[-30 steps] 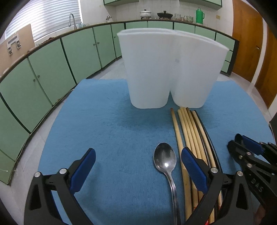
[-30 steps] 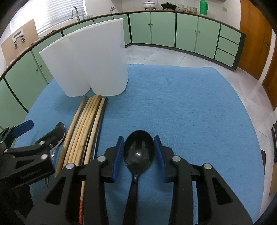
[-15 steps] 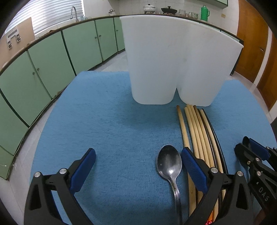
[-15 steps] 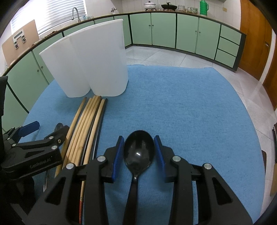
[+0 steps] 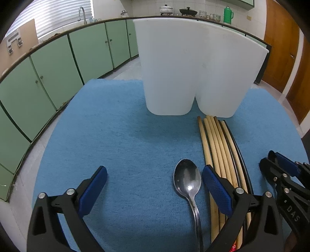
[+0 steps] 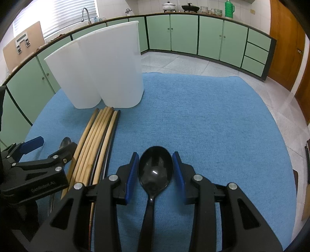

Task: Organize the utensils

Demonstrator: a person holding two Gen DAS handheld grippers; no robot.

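Observation:
A white two-compartment holder stands upright on the blue mat; it also shows in the right wrist view. Several wooden chopsticks lie in a bundle before it, also in the right wrist view. A metal spoon lies on the mat just inside the right finger of my open left gripper. My right gripper is open, its pads either side of a black spoon without clearly touching it. The spoon lies on the mat.
Green cabinets ring the room. A wooden door is at the right. The mat's round edge drops off to tiled floor. Pots and a green flask sit on the far counter.
My left gripper has moved forward toward the white holder, which looms larger; the metal spoon stays by its right finger. The right gripper has not moved.

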